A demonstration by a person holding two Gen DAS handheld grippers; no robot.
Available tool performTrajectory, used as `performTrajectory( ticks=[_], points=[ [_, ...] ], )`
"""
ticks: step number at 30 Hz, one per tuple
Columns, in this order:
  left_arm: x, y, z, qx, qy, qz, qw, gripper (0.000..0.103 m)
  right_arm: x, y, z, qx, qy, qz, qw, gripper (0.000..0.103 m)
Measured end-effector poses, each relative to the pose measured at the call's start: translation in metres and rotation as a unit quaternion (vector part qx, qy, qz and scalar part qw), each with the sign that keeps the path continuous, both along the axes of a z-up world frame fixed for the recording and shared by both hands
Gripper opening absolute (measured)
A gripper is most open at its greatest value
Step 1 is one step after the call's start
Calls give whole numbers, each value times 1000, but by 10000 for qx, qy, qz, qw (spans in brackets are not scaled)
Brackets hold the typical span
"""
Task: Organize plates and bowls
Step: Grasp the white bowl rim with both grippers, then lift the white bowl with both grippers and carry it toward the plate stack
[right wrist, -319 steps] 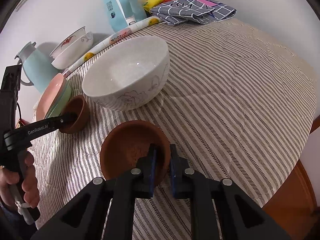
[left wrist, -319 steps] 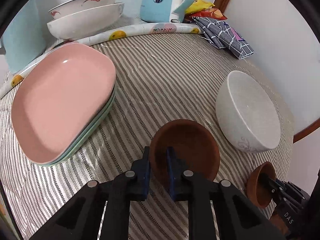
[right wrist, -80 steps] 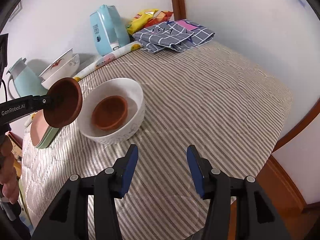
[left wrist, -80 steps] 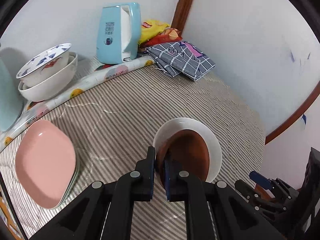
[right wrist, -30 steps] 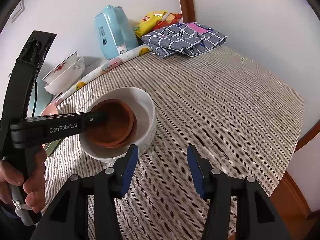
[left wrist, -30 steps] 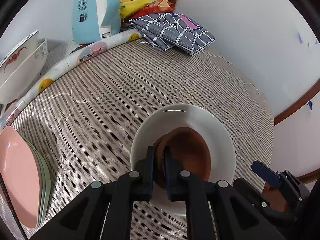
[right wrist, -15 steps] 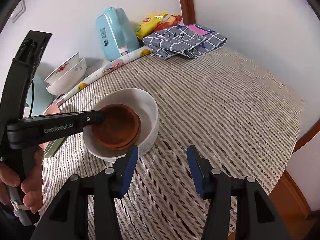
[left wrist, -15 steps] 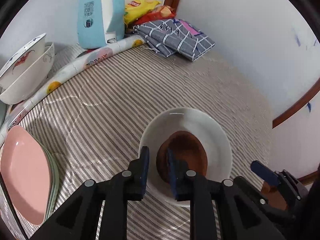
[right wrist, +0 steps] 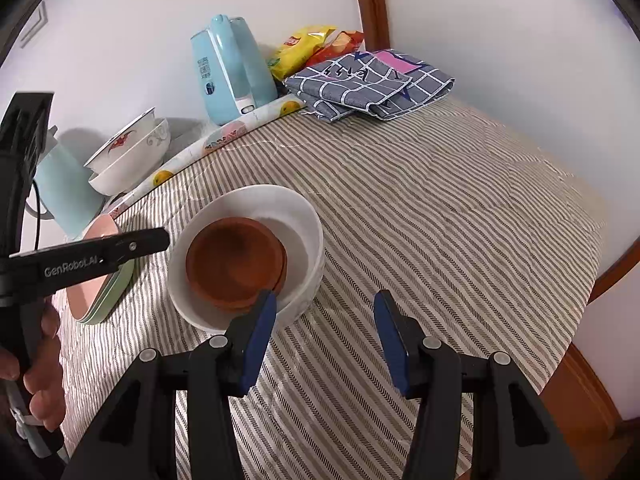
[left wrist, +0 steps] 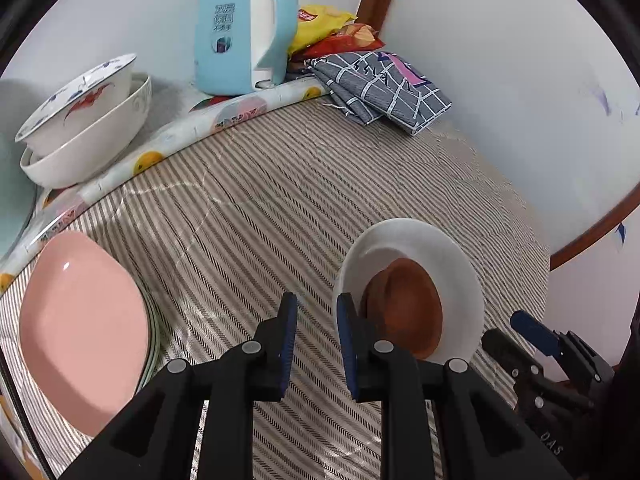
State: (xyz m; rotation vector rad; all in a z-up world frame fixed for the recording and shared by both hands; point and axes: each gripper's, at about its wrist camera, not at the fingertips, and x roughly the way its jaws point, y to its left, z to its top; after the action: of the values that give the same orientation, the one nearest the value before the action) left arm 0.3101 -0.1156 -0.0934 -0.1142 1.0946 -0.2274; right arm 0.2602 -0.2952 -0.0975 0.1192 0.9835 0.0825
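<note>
Brown bowls: two small terracotta-coloured bowls (right wrist: 236, 266) sit nested inside the white bowl (right wrist: 310, 228), the stack leaning toward its 9 o'clock wall rather than centred.
White bowl: stands on the striped counter (right wrist: 440, 208), about mid-counter, near the plates but apart from them.
Plates: a pink plate (left wrist: 80, 324) lies on top of green ones at the counter's 9 o'clock edge, seen from the left wrist view.
Left tool: the left tool (left wrist: 313, 336) is spread a little and holds nothing; its right finger sits just at the white bowl's near rim, its left finger over bare cloth.
Right tool: the right tool (right wrist: 324, 336) is spread wide and empty, hanging over the counter at the white bowl's 5 o'clock.
Back row: two patterned white bowls (left wrist: 86, 128) stacked at 10 o'clock, a light blue kettle (left wrist: 244, 28) at 12, snack bags (left wrist: 332, 28) and a folded checked cloth (left wrist: 384, 84) toward 1.
Risk, bump: I'd guess the left tool's finger could catch the white bowl's rim on a careless pull and skid it across the cloth.
Risk, tilt: the off-centre brown stack might rattle or tip if the white bowl is lifted by one wall.
</note>
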Motion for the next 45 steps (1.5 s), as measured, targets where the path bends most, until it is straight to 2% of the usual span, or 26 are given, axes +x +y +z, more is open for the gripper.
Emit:
performTrajectory(
  ticks=[10,16,23,34,45],
  points=[
    [5,-1,-5,-168,42,-22,9998,20,15,3,2,77,-38,-7,10000,50],
    [10,-10,-14,-106,135,-114,9998,20,27,2,-7,29,44,-56,10000,49],
    [17,-16,-26,-85,265,-129,9995,20,36,2,-19,-24,235,-8,9997,36],
    [20,-23,-34,98,217,-204,9995,20,50,9,-29,-389,340,65,9986,35],
    [26,-25,-42,208,206,-170,9994,24,62,10,-41,-310,600,76,9977,36]
  ],
)
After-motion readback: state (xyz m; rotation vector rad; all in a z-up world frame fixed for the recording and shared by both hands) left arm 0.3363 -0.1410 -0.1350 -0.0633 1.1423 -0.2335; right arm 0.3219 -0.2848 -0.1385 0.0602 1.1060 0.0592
